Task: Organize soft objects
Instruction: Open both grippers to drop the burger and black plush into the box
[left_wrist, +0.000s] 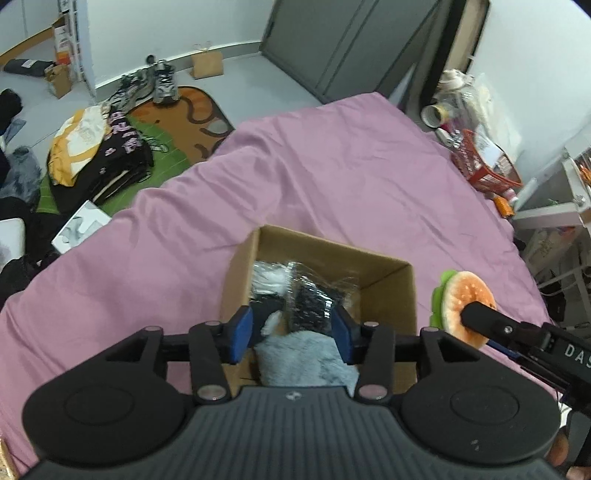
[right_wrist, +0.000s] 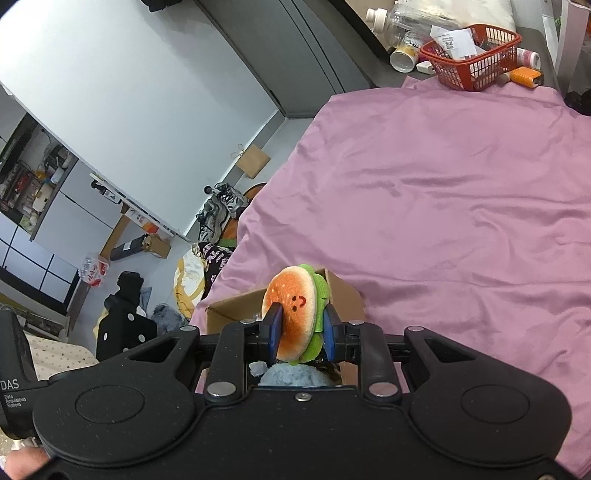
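Above the open cardboard box (left_wrist: 388, 295) on the pink bed (left_wrist: 332, 184), the right gripper (right_wrist: 300, 328) has its blue fingers (right_wrist: 274, 328) pressed tight on both faces of a burger toy (right_wrist: 295, 314). Just left of it, over the box, the left gripper (left_wrist: 291, 332) stands spread wide around a grey fluffy cloth (left_wrist: 306, 356), apparently not squeezing it. Plastic-wrapped dark bundles (left_wrist: 310, 299) inside the box are hard to make out.

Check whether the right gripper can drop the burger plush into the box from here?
Probably yes: the right gripper holds the burger plush beside the open cardboard box, with nothing between them, though the box looks fairly full.
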